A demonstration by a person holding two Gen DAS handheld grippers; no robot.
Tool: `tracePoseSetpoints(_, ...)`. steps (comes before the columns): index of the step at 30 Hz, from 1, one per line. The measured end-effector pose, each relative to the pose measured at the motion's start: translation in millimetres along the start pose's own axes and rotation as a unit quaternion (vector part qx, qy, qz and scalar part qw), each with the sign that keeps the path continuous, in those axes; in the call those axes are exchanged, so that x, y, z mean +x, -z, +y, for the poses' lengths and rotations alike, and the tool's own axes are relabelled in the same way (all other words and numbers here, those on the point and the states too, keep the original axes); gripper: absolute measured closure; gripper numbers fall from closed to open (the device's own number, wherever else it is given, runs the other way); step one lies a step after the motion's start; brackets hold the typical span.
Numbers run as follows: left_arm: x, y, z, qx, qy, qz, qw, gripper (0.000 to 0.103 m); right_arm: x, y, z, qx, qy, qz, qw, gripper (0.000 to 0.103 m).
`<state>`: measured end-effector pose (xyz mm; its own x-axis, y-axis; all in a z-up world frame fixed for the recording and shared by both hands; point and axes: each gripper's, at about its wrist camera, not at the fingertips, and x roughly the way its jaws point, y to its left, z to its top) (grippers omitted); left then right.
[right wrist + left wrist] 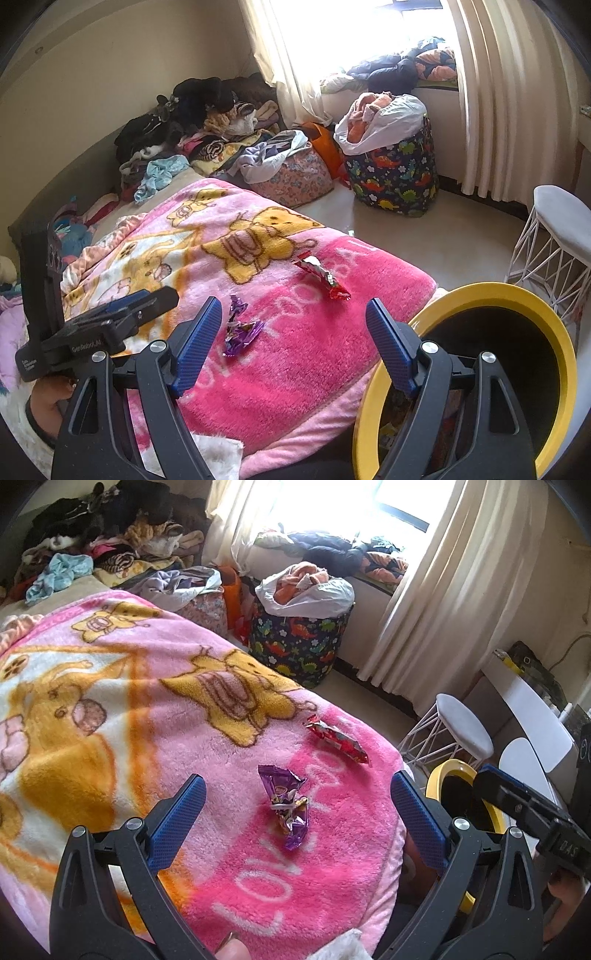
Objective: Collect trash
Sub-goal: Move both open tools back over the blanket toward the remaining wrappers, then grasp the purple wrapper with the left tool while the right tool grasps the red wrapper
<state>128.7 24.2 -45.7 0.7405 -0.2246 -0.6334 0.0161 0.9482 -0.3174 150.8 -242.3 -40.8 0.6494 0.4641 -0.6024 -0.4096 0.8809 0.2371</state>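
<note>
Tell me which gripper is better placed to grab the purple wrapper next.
Probably the left gripper: its open jaws already frame the purple wrapper on the pink blanket. The right gripper is open too, but the wrapper lies nearer its left finger.

A bed covered by a fluffy pink blanket printed with yellow cartoon bears and white lettering. Two crumpled sweet wrappers lie on the blanket. A purple wrapper sits between and just ahead of the left tongs' blue tips. A red wrapper lies farther ahead and slightly right, apart from it. Beyond the blanket, heaped clothes lie on the far end of the bed.
</note>
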Motion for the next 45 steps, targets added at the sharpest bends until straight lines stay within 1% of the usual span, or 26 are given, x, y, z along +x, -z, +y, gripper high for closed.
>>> tracePoseSetpoints(9,24,4,-1,0.0,0.002,0.024,0.9997,0.011,25,-6,-13,0.004,0.008,0.014,1.0,0.025)
tracePoseSetpoints(19,48,4,-3,0.004,-0.001,0.041,0.9992,0.011,57,-15,-25,0.004,0.01,0.033,0.999,0.025)
tracePoseSetpoints(30,70,6,4,0.004,-0.006,0.06,0.9982,0.011,100,-26,-27,-0.01,0.012,0.068,0.998,0.025)
tracePoseSetpoints(34,77,6,7,0.006,-0.009,0.066,0.9978,0.012,117,-29,-25,-0.016,0.002,0.084,0.996,0.026)
tracePoseSetpoints(35,79,6,8,0.006,-0.008,0.067,0.9977,0.012,122,-30,-24,-0.02,0.0,0.089,0.996,0.027)
tracePoseSetpoints(37,82,7,8,0.008,-0.007,0.07,0.9975,0.019,131,-32,-22,-0.028,0.0,0.101,0.994,0.03)
tracePoseSetpoints(38,83,8,8,0.009,-0.007,0.073,0.9973,0.021,136,-33,-22,-0.032,0.0,0.11,0.993,0.033)
tracePoseSetpoints(43,91,13,5,0.015,0.001,0.084,0.9964,0.038,161,-34,-20,-0.05,0.008,0.148,0.988,0.04)
tracePoseSetpoints(44,92,14,4,0.017,0.002,0.086,0.9961,0.04,165,-34,-19,-0.052,0.01,0.153,0.987,0.042)
tracePoseSetpoints(45,94,15,3,0.018,0.003,0.089,0.9959,0.042,169,-34,-18,-0.055,0.011,0.158,0.986,0.046)
